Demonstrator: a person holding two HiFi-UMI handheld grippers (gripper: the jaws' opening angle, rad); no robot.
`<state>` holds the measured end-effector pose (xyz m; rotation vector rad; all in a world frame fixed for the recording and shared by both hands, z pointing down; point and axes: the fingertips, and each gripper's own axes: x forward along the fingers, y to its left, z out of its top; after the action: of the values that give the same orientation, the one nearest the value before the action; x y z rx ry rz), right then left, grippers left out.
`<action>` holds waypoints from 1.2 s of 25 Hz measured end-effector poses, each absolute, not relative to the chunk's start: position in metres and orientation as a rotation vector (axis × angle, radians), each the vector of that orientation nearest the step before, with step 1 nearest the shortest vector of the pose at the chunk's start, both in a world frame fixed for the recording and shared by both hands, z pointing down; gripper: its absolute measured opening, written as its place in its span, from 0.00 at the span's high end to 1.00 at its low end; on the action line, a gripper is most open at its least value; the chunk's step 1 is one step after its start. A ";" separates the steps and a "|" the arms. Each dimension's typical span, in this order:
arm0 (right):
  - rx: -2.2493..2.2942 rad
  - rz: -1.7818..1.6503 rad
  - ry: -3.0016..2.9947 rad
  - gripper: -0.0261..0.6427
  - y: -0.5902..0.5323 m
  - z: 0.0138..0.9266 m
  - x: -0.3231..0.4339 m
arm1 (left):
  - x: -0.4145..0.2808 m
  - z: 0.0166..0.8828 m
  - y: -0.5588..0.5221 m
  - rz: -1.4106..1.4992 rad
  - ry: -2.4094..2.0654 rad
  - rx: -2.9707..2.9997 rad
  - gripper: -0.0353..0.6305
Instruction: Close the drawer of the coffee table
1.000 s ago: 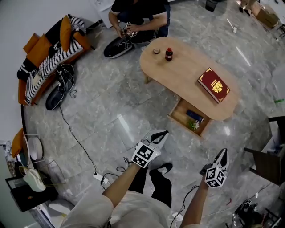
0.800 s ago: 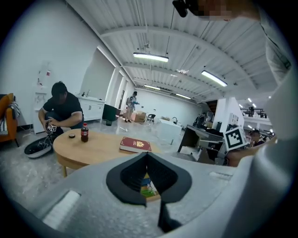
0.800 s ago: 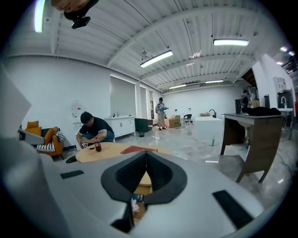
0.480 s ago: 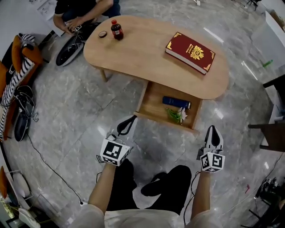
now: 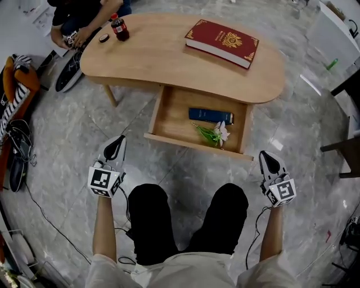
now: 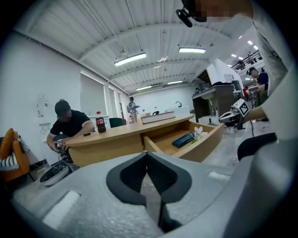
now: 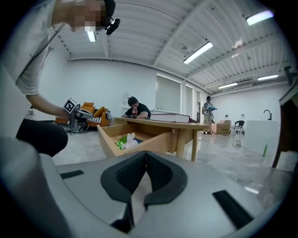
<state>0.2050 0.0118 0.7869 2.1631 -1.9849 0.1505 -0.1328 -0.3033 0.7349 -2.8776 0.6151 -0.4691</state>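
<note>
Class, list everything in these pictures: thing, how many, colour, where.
coffee table: one, light wood, centre.
drawer: one, light wood, open under the table's near edge.
book: one, red and gold, tabletop right.
bottle: one, dark, red cap, tabletop far left.
small lid: one, dark, beside the bottle.
flat case: one, dark blue, in the drawer.
flower sprig: one, green and white, in the drawer.
seated person: one, black top, beyond the table.
left gripper: one, grey, shut, empty, left of drawer.
right gripper: one, grey, shut, empty, right of drawer.
</note>
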 end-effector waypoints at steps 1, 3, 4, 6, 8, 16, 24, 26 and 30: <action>2.161 0.175 -2.001 0.94 0.018 0.790 0.205 | -0.136 0.739 -0.301 -0.472 0.628 -2.894 0.93; 2.151 0.242 -2.038 0.94 0.035 0.791 0.204 | -0.143 0.749 -0.291 -0.468 0.660 -2.950 0.93; 2.127 0.274 -2.055 0.94 0.046 0.791 0.204 | -0.144 0.755 -0.284 -0.461 0.670 -2.977 0.93; 2.044 0.312 -2.075 0.94 0.060 0.797 0.205 | -0.144 0.769 -0.270 -0.449 0.670 -2.999 0.93; 1.995 0.302 -2.081 0.93 0.061 0.806 0.207 | -0.145 0.786 -0.266 -0.452 0.682 -2.993 0.93; 1.995 0.205 -2.100 0.81 0.031 0.813 0.189 | -0.124 0.817 -0.263 -0.288 0.823 -3.115 0.93; 1.851 0.181 -2.036 0.73 0.014 0.826 0.167 | -0.078 0.818 -0.242 -0.244 0.681 -3.165 0.93; 1.852 0.173 -2.018 0.73 0.011 0.830 0.168 | -0.069 0.820 -0.241 -0.253 0.682 -3.155 0.93; 1.934 0.164 -1.975 0.73 -0.001 0.832 0.170 | -0.057 0.818 -0.239 -0.274 0.650 -3.144 0.93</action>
<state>0.1704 -0.0006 0.8319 1.9342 -1.9749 0.1642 -0.0567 -0.2385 0.8180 -3.1444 0.6501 -0.2744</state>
